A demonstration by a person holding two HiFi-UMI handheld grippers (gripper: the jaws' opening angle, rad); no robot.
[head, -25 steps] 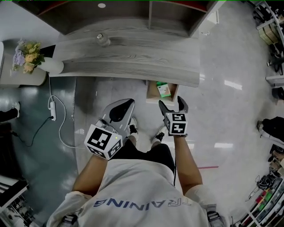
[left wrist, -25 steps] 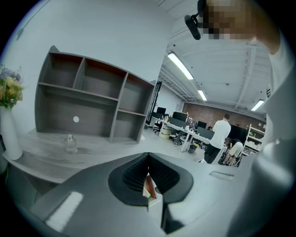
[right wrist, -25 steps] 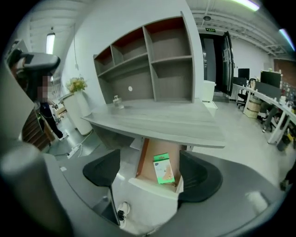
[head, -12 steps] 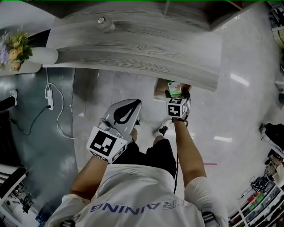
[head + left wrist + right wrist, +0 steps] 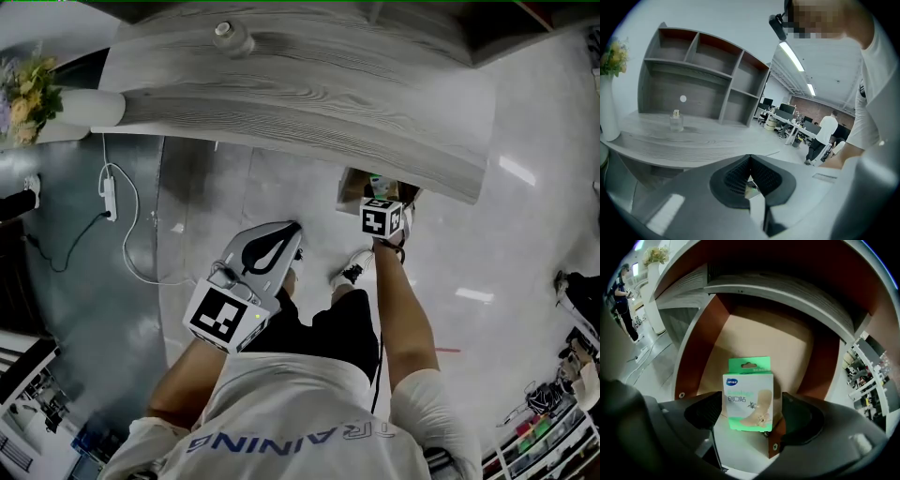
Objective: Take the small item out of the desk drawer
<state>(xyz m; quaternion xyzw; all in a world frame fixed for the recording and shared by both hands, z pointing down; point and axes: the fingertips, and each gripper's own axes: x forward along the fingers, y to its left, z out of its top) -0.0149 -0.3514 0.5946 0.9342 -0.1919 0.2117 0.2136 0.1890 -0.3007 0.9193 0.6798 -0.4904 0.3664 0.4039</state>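
Jaws spread, the right tool (image 5: 751, 411) straddled the small green cardboard box (image 5: 748, 394) in the wooden drawer (image 5: 740, 331); I reckoned it wanted centring before squeezing. The left tool (image 5: 750, 161) was pinched together, empty.

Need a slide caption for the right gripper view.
Right gripper, jaws apart, flanks a green box in the open desk drawer.

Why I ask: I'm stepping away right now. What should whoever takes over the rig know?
Left gripper: shut, empty, held low in front of the person, away from the desk.
Right gripper: open, reached into the open drawer under the desk, one jaw on either side of the green box, not closed on it.
Done: drawer open, right gripper lined up on the box.
Left to do: close on the box and lift it out of the drawer.
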